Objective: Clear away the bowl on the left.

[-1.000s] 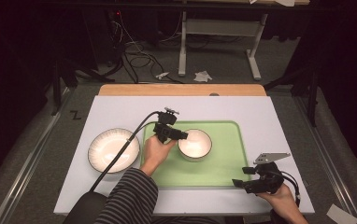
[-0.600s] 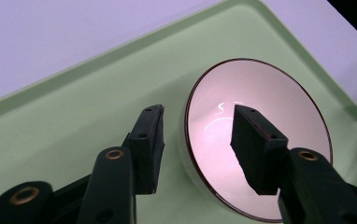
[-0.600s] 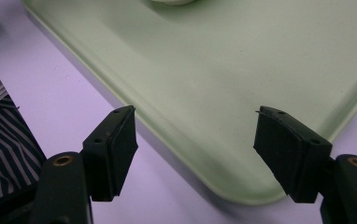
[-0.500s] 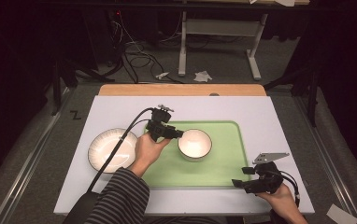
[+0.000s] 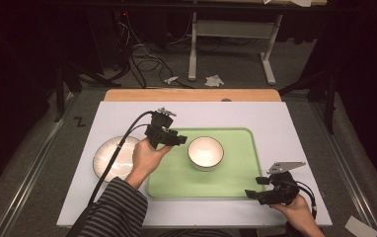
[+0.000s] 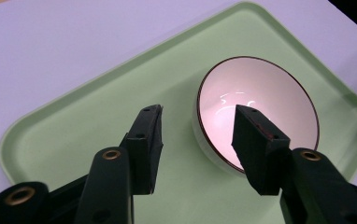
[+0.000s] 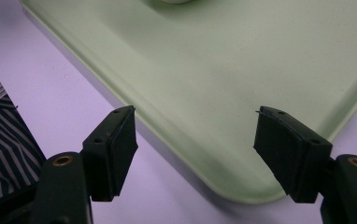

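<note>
Dark room, cables on the floor, white tabletop (image 5: pixel 295 128) lit from above. High view: green tray (image 5: pixel 236 173) at mid-table, white bowl (image 5: pixel 206 152) upright on its left half, white plate (image 5: pixel 112 157) on the tabletop left of the tray, partly under the left forearm. Left gripper (image 5: pixel 178 140) above the tray's left edge, just beside the bowl, clear of it. Right gripper (image 5: pixel 254 193) low at the tray's near right corner.

Left gripper view: left gripper (image 6: pixel 197 135) looking down on bowl (image 6: pixel 260 107) and tray (image 6: pixel 88 121); jaws apart, just been opening, nothing between them; one pad (image 6: pixel 253 140) overlapping the bowl's near rim in the picture, the other over bare tray; contact not discernible, bowl resting free.

Right gripper view: right gripper (image 7: pixel 195 144) with jaws spread wide, empty, astride the tray's (image 7: pixel 242 70) rounded corner; striped sleeve (image 7: pixel 3 140) at the left edge.
</note>
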